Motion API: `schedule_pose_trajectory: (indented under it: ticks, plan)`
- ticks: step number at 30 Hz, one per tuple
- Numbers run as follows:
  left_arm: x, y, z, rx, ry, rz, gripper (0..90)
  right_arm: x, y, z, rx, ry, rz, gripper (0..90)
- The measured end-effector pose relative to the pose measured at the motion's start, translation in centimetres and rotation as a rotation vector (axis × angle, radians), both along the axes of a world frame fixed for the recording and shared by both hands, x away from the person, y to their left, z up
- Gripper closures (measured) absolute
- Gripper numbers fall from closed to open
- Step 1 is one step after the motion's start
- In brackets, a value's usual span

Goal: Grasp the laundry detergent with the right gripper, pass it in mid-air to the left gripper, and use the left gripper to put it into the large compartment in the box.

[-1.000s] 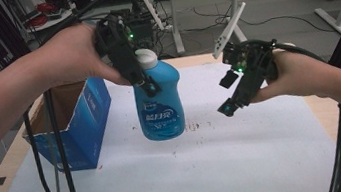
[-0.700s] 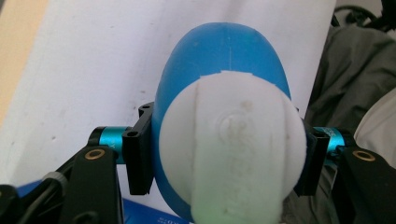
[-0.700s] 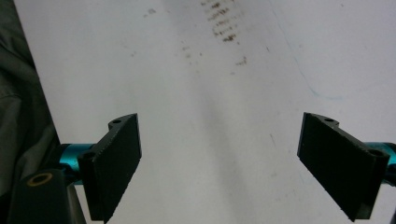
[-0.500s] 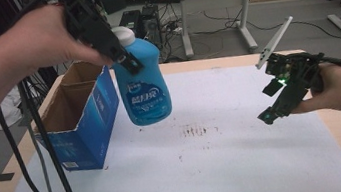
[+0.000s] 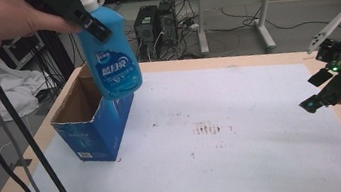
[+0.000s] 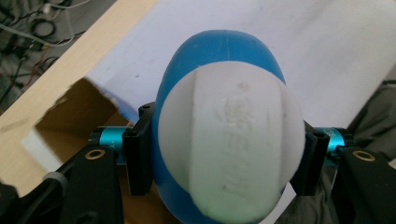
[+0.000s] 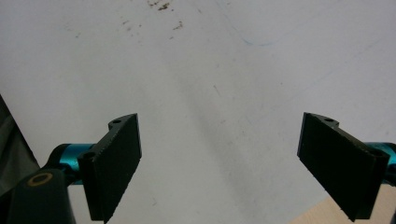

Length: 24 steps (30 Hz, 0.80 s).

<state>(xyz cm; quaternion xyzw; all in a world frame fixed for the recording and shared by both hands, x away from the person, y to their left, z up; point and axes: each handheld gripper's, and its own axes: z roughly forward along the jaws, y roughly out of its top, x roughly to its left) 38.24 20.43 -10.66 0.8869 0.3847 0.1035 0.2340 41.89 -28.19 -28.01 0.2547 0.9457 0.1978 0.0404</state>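
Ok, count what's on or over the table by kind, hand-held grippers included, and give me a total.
Blue detergent bottle with white cap: 1
Open blue cardboard box: 1
Hand-held grippers: 2, the left hand-held gripper shut on the bottle, the right hand-held gripper open over the white table cover
Total: 4

The high view looks forward and down; both gripper views peer closely down at the shared white table cover [image 5: 247,156].
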Motion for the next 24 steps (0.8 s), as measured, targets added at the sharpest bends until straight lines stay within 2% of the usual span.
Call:
schedule_pose_trajectory:
  ticks: [3, 4, 5, 6, 7, 10, 16, 24]
  plan:
    - [-0.1, 1.5, 0.3, 0.014, -0.011, 0.064, 38.0, 0.2, -0.7, 0.2, 0.003, -0.002, -0.028, 13.2]
    - [-0.2, 2.2, 0.2, 0.023, -0.014, 0.099, 38.0, 0.3, -1.1, 0.3, 0.007, -0.003, -0.038, 13.1]
    - [-0.2, 2.2, 0.2, 0.023, -0.014, 0.099, 38.0, 0.3, -1.1, 0.3, 0.007, -0.003, -0.038, 13.1]
    - [-0.2, 2.9, 0.1, 0.031, -0.017, 0.13, 38.0, 0.4, -1.3, 0.4, 0.004, -0.003, -0.045, 13.2]
    - [-0.2, 2.9, 0.1, 0.031, -0.017, 0.13, 38.0, 0.4, -1.3, 0.4, 0.004, -0.003, -0.045, 13.2]
    - [-0.2, 4.0, -0.3, 0.042, -0.016, 0.175, 38.0, 0.5, -1.8, 0.5, 0.002, -0.006, -0.053, 13.2]
    - [-0.2, 4.9, -0.9, 0.044, -0.013, 0.213, 38.0, 0.6, -2.4, 0.6, 0.009, -0.005, -0.067, 13.2]
    - [-0.1, 5.6, -2.0, 0.049, -0.002, 0.233, 38.0, 0.7, -2.9, 0.5, 0.004, 0.002, -0.083, 13.1]
